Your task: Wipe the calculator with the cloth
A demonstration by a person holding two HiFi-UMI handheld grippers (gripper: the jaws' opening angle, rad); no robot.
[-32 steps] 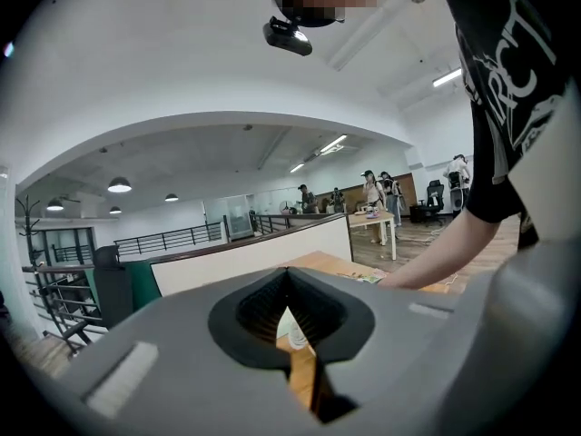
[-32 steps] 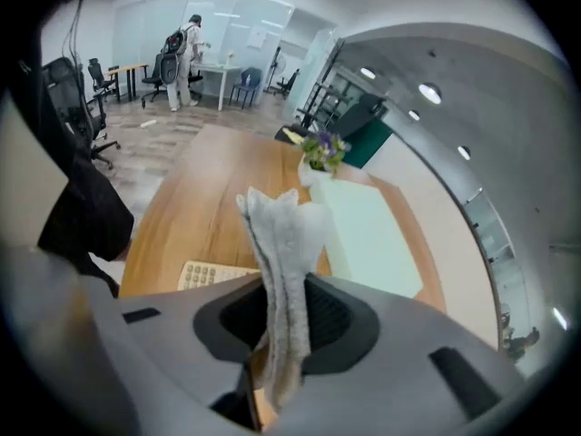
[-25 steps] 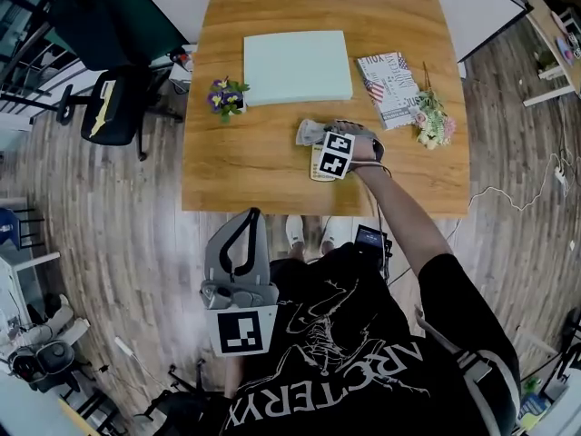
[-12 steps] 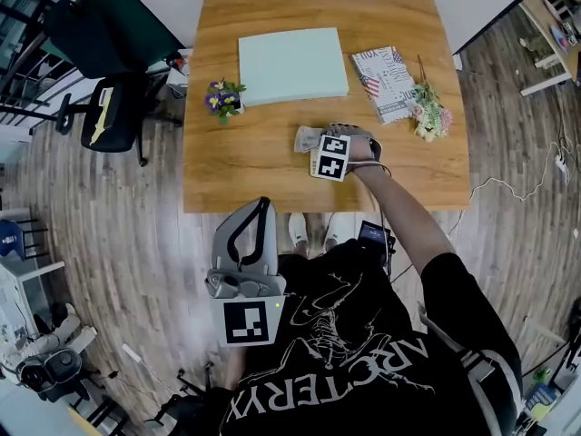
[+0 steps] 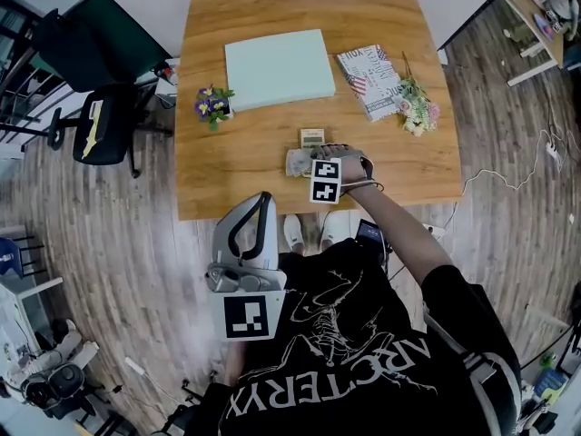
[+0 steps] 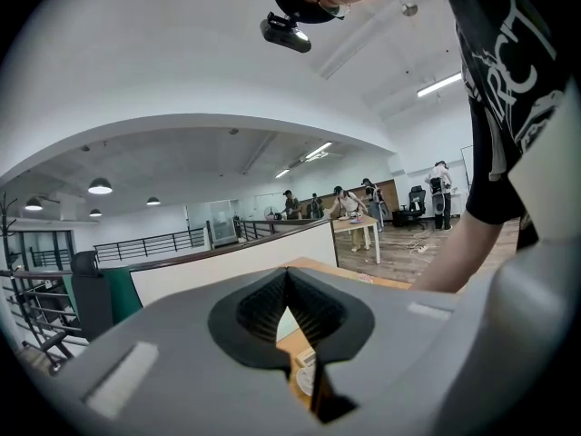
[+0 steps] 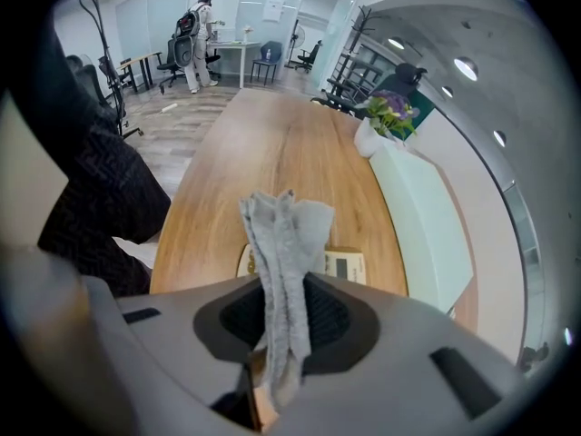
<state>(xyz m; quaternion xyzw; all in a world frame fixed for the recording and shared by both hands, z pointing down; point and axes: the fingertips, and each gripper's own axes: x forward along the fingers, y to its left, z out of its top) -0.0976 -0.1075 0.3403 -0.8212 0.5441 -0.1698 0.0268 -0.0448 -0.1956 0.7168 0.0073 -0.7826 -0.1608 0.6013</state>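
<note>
Can't really see the whole calculator [image 5: 311,138]. In the right gripper view the cloth [image 7: 283,243] stands right in front of it, so only the display end and a sliver on the other side poke out. The right gripper [image 7: 283,312] has its fingers clamped on that grey cloth, which is bunched up and sticks out past the tips. In the head view the cloth sits just on the near side of the calculator, and I can't tell if the two are touching. The left gripper [image 6: 289,280] has its fingers pressed together with nothing in them. It's off the tabletop [image 5: 236,166] altogether, held by the person's torso [image 5: 354,334] over the floor [image 5: 136,243]. The only container is a little white pot [image 7: 368,140] with purple flowers [image 7: 390,112] in it, just left of the pale green pad [image 5: 277,69]. A booklet [image 5: 368,80] and a loose flower bunch [image 5: 414,105] lie on the right. The calculator is around the middle of the tabletop, toward the near edge. There's plenty of bare wood on its left and right and along that near edge.
</note>
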